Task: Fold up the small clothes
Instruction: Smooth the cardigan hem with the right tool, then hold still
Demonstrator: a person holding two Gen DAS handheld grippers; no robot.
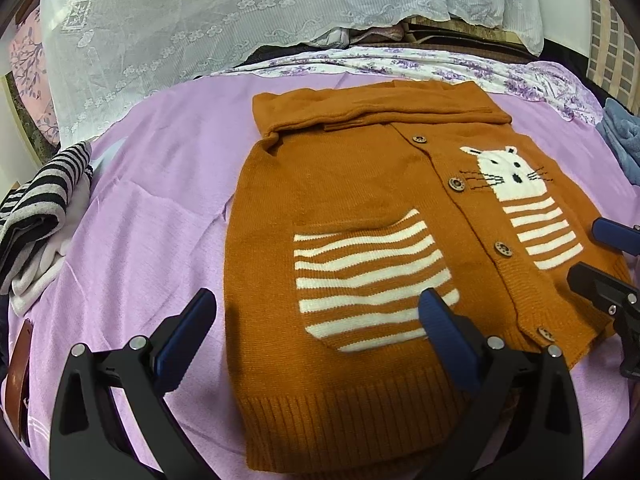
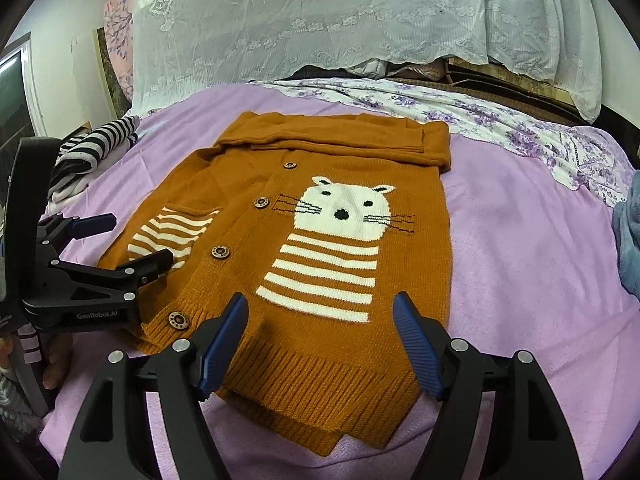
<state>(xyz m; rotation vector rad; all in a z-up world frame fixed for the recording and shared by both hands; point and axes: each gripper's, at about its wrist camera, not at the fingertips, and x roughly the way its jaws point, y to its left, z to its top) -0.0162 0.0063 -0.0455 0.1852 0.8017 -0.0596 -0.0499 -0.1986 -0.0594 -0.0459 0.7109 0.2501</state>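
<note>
— Left wrist view: what is seen?

— An orange knitted cardigan (image 1: 360,184) is laid flat on a bed covered with a lilac sheet (image 1: 160,200). Its sleeves are folded across the collar end, and four wooden buttons are fastened down the front. A striped pocket (image 1: 368,280) is seen on one panel, a white cat motif (image 1: 508,172) on the other.

— And the left hand-held gripper (image 1: 320,336)?

— It is released: the jaws are spread wide above the ribbed hem, one finger over the bare sheet beside the cardigan, the other over the pocket. Nothing is pinched between them.

— What is shown from the right wrist view?

— The right hand-held gripper (image 2: 322,344) is likewise released, its jaws held apart over the hem (image 2: 304,372) below the cat motif. No fabric is gripped. One lower corner of the hem is seen doubled under, near the camera.

— Anything else on the bed?

— A black-and-white striped garment (image 1: 44,192) is piled at the left edge, well apart from the cardigan. A floral cloth (image 2: 440,108) and a lace-covered pillow (image 2: 320,16) are placed beyond the collar end, and a blue cloth (image 1: 620,140) is glimpsed at the right edge.
</note>
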